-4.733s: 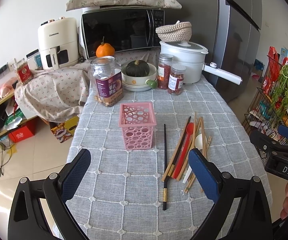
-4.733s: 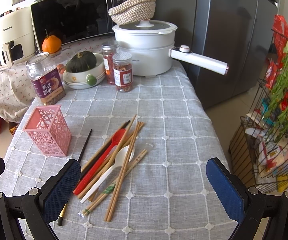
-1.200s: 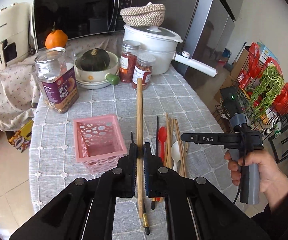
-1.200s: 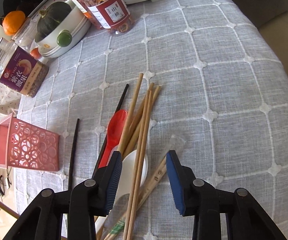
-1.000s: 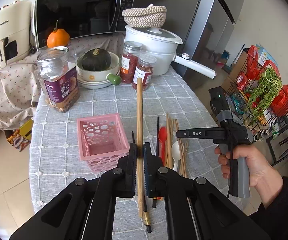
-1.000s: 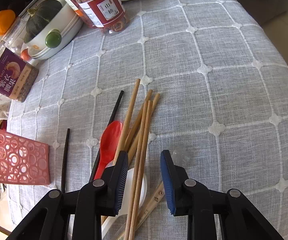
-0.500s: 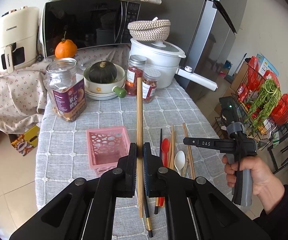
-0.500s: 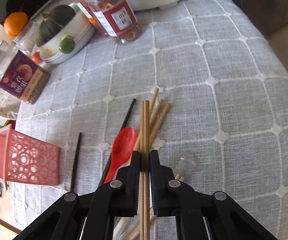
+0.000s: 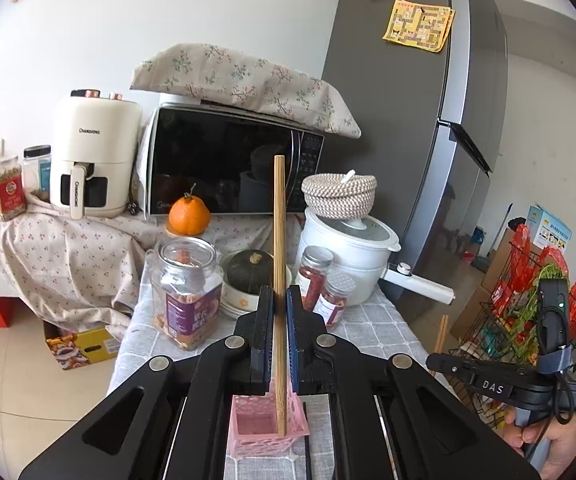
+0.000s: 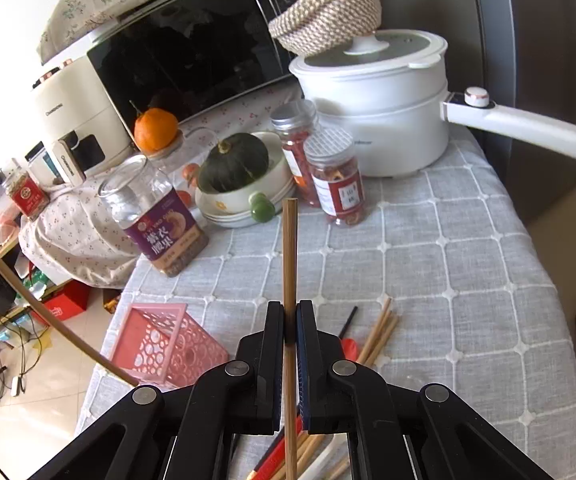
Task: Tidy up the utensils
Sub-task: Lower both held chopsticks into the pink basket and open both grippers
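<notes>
two clenched grippers: your left gripper (image 9: 279, 300) holds one chopstick (image 9: 279, 240) above the pink basket (image 9: 247, 440); your right gripper (image 10: 289, 316) just closed on another chopstick (image 10: 289, 248), lifted off the pile (image 10: 380, 332), bare cloth rightward.

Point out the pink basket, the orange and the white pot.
pink basket (image 10: 159, 344): right wrist view, its perforated side wall.
orange (image 9: 189, 216): left wrist view, middle of the fruit.
white pot (image 10: 380, 120): right wrist view, its side wall.
</notes>
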